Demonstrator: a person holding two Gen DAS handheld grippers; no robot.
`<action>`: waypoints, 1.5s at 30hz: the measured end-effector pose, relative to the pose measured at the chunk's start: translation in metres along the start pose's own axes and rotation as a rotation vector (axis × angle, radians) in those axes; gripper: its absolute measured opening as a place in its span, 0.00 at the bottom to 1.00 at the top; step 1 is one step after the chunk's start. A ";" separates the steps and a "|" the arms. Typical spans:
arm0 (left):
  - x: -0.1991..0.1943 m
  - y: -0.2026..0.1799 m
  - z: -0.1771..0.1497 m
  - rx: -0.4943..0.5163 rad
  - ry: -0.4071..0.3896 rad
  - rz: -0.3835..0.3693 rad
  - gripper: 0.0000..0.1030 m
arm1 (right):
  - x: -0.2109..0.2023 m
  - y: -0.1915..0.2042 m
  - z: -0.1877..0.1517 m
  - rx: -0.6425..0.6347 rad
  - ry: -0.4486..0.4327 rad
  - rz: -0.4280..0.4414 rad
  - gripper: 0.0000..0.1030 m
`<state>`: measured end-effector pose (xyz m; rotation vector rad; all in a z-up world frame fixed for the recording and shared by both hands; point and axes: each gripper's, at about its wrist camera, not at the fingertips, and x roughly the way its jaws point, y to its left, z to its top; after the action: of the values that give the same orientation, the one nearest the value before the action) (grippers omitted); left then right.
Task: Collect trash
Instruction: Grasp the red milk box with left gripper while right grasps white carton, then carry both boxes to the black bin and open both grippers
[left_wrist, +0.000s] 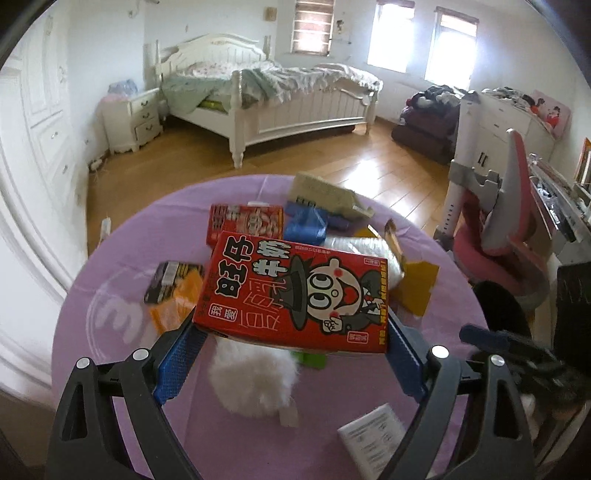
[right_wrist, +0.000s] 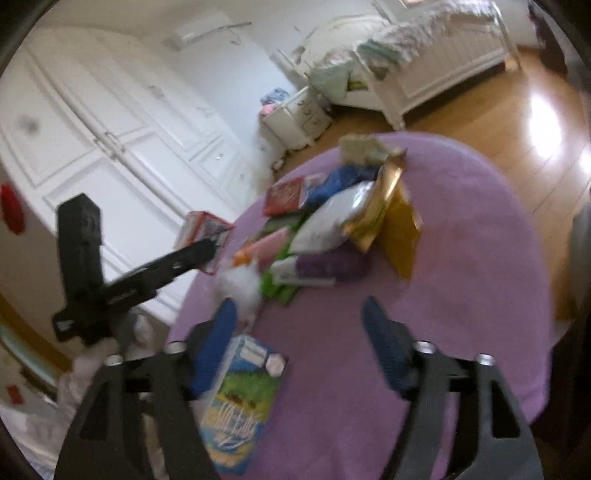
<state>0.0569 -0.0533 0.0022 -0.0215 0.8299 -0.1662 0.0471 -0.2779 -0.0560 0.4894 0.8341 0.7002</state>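
Holding a red milk box (left_wrist: 295, 295) with a cartoon face, the left gripper (left_wrist: 295, 341) squeezes it above the purple table (left_wrist: 110, 240). The right gripper (right_wrist: 299, 321) is wide, empty.

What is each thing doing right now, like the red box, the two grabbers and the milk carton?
Red box: held up off the table, clamped in the left hand-held gripper.
Left hand-held gripper: shut on the red box.
Right hand-held gripper: open, holding nothing.
Milk carton: lying flat on the purple table.

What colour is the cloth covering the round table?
Light purple tablecloth, clearest in the right wrist view.
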 end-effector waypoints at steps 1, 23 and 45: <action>-0.001 0.004 -0.004 -0.013 0.001 0.008 0.86 | 0.005 0.004 -0.006 0.008 0.013 0.025 0.80; 0.002 -0.049 -0.020 -0.017 -0.002 -0.176 0.86 | -0.090 -0.036 -0.050 0.142 -0.208 -0.139 0.41; 0.140 -0.320 -0.024 0.361 0.239 -0.448 0.93 | -0.222 -0.219 -0.154 0.644 -0.520 -0.564 0.83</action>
<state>0.0873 -0.3900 -0.0898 0.1554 1.0145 -0.7503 -0.1016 -0.5685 -0.1759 0.9157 0.6387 -0.2390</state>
